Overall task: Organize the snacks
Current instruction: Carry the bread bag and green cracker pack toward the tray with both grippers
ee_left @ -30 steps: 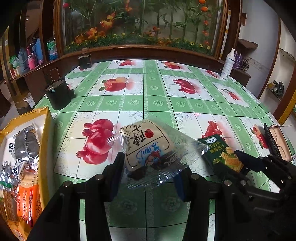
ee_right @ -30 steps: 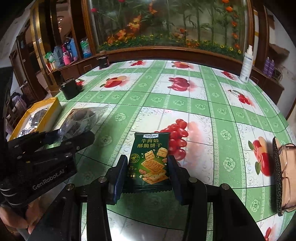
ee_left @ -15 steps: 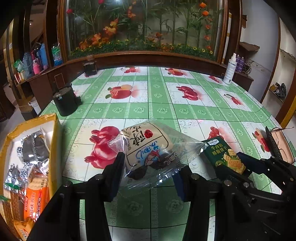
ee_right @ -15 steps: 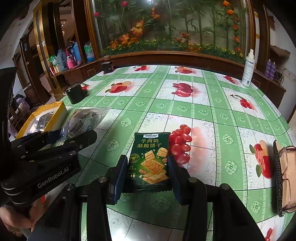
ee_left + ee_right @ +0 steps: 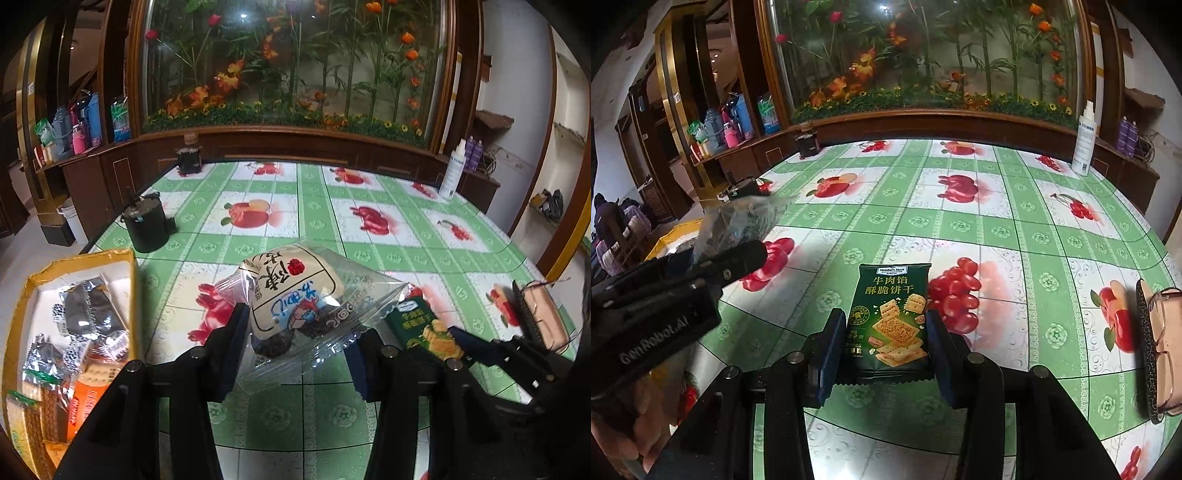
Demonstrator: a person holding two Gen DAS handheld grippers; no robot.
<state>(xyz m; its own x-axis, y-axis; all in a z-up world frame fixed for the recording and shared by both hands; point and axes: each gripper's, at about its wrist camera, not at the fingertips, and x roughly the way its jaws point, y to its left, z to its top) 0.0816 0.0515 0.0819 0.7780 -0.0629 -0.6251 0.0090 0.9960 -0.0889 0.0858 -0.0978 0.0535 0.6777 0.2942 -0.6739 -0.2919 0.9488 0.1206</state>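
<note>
The clear snack bag with a brown cake inside is squeezed between the two fingers of the left tool, lifted above the counter. The green cracker pack is pinched in the right tool, just over the counter. To the left sits a yellow box full of other snacks. A dark pot stands behind the box. Glasses lie at the right edge.
</note>
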